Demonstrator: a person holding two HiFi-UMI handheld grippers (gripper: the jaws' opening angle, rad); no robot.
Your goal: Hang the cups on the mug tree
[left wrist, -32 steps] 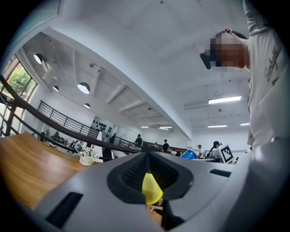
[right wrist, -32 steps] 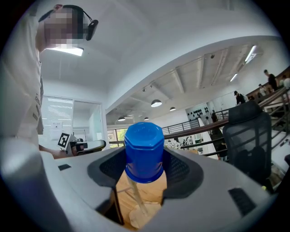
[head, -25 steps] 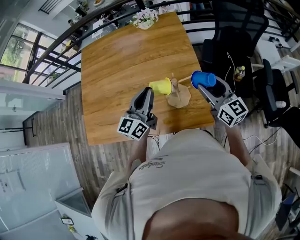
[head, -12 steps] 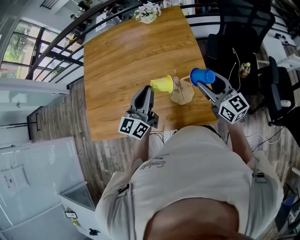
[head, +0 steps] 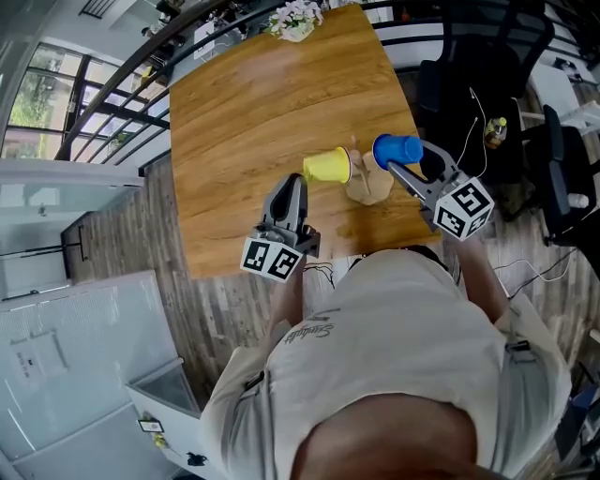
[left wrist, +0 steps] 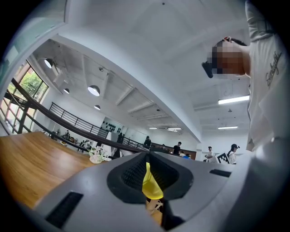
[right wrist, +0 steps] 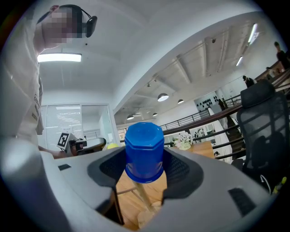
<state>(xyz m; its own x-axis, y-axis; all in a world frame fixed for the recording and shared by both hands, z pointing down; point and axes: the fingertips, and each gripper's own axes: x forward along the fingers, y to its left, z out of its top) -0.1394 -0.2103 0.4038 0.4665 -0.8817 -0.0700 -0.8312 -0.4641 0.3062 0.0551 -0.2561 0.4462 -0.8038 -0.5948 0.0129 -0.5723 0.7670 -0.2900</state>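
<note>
The wooden mug tree (head: 368,186) stands near the table's front right edge. A yellow cup (head: 326,166) hangs sideways on its left branch. My right gripper (head: 398,161) is shut on a blue cup (head: 397,150), held bottom-forward just right of the tree. In the right gripper view the blue cup (right wrist: 144,152) fills the jaws, with a wooden peg (right wrist: 141,197) of the tree below it. My left gripper (head: 292,182) is shut and empty, a short way left of the tree. In the left gripper view the yellow cup (left wrist: 152,183) shows through the slit between the jaws.
The wooden table (head: 253,112) carries a flower vase (head: 298,19) at its far edge. Black office chairs (head: 469,75) and a small bottle (head: 494,131) stand to the right, beyond the table's edge. Railings run along the far side.
My right gripper has carried the blue cup left, closer to the mug tree. The left gripper has stayed where it was.
</note>
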